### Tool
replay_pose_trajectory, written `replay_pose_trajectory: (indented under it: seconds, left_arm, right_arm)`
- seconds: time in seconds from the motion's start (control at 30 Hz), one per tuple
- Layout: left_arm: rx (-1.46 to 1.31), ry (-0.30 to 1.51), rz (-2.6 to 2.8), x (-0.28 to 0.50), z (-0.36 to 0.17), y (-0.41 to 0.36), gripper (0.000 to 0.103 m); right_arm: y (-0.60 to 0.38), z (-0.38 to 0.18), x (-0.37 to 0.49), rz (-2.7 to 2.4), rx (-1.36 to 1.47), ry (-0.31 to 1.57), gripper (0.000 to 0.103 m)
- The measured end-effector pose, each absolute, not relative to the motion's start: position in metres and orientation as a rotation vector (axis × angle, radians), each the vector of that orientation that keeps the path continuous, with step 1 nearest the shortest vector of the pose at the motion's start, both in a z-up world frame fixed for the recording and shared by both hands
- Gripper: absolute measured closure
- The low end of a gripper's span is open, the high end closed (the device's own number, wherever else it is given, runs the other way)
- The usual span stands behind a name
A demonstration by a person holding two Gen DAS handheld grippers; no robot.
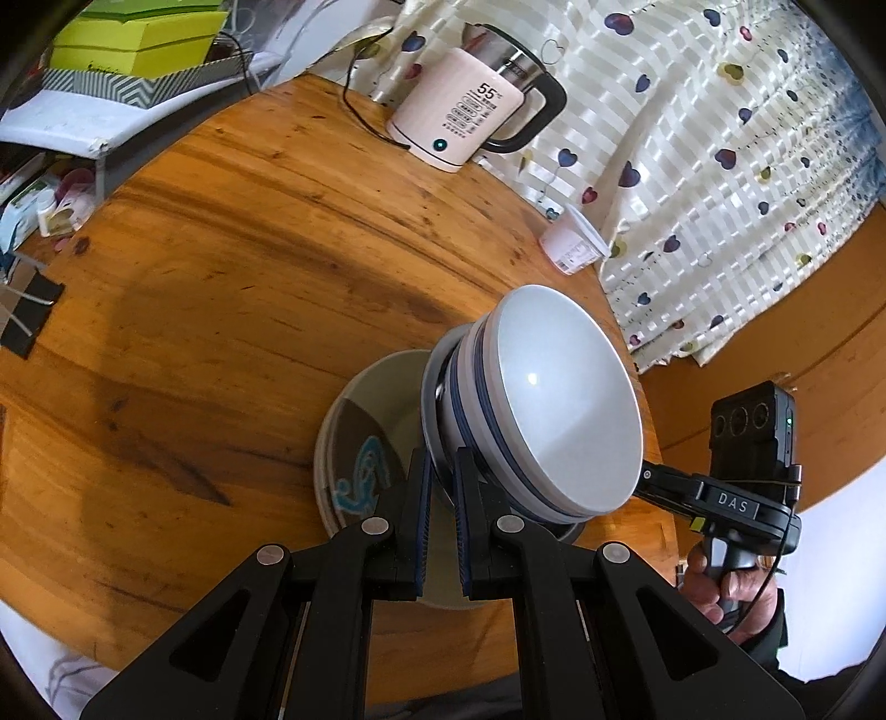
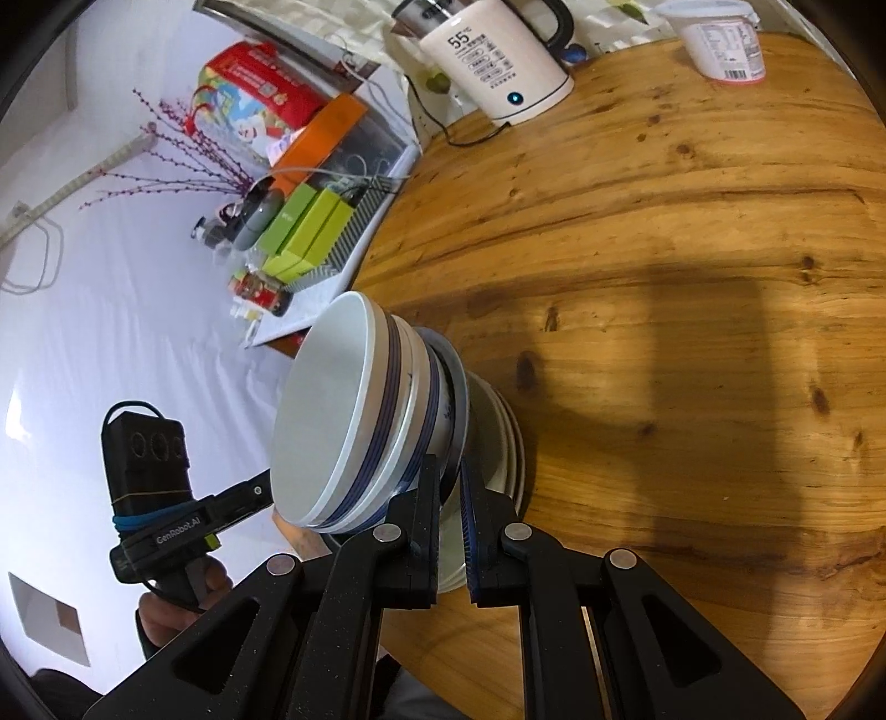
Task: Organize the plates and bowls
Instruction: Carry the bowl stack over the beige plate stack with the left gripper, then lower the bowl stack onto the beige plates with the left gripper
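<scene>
A stack of white bowls with blue bands [image 1: 554,404] [image 2: 343,421] stands on a stack of plates [image 1: 360,443] [image 2: 498,443] on the round wooden table [image 1: 221,249] [image 2: 664,221]. The top plate has a blue pattern [image 1: 362,476]. My left gripper [image 1: 440,471] is shut on the dark rim of the lowest bowl in the stack. My right gripper [image 2: 451,476] is shut on the same rim from the opposite side. The other handset shows in each view [image 1: 753,476] [image 2: 160,498].
A pink-white electric kettle [image 1: 470,105] [image 2: 498,55] with a black cord stands at the table's far edge. A white yogurt tub [image 1: 573,243] [image 2: 720,39] stands near it. Green boxes [image 1: 133,39] [image 2: 304,227] lie on a shelf beside the table. A heart-patterned curtain [image 1: 720,138] hangs behind.
</scene>
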State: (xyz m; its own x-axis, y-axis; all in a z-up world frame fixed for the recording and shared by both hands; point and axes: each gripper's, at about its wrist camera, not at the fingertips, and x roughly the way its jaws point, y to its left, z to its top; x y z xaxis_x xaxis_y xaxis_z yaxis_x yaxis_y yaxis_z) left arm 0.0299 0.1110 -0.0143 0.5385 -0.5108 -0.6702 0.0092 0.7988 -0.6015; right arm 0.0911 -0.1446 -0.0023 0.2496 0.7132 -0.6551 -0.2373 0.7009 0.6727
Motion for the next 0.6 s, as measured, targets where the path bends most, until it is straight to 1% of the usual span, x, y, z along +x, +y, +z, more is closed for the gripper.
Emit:
replay_pose_trajectory:
  seconds: [0.6]
  left_arm:
    - [-0.599, 0.974, -0.304, 0.024, -0.018, 0.12, 0.097]
  right_arm:
    - [-0.129, -0.009, 0.095, 0.688, 0.456, 1.18, 0.095]
